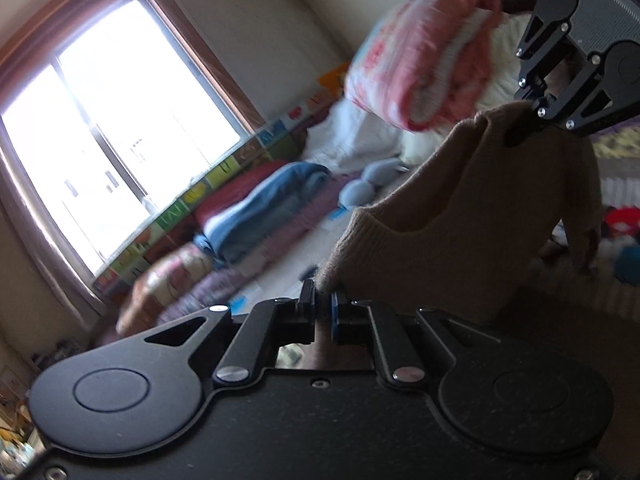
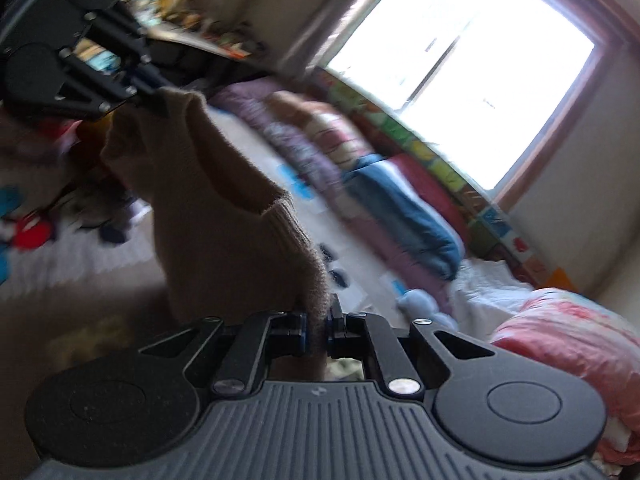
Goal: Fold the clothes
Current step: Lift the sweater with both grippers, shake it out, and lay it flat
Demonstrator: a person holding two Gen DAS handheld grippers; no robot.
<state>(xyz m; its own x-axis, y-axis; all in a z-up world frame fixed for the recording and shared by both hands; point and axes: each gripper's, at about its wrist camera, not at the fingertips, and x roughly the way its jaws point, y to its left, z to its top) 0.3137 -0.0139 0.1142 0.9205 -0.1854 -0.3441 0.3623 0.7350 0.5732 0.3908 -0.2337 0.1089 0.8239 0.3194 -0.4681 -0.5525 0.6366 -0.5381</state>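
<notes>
A bright window (image 1: 108, 140) fills the nine to eleven o'clock part of the left wrist view, and in the right wrist view it sits at one o'clock. Below its sill runs a row of folded bedding (image 1: 256, 204), blue over pink and purple, lying on a pale bed surface (image 2: 360, 280) (everything back there is smeared by blur). A pink and white rolled quilt (image 1: 424, 56) lies at one o'clock in the left view and at four o'clock in the right view.

The tan knit garment (image 1: 472, 216) hangs in the air between the two tools, stretched from one to the other, its ribbed edge (image 2: 288, 224) curving down toward the right wrist camera. Its lower part drops out of sight behind the gripper bodies.

The left gripper (image 1: 323, 312) at six o'clock of its own view has its jaws drawn close together, pinching one corner of the garment. The right gripper (image 2: 316, 326) likewise has its jaws narrow, clamped on the fuzzy knit edge; in the left view it shows at two o'clock, gripping the opposite top corner.

A small pale blue soft toy (image 1: 368, 184) rests on the bed beside the bedding.
</notes>
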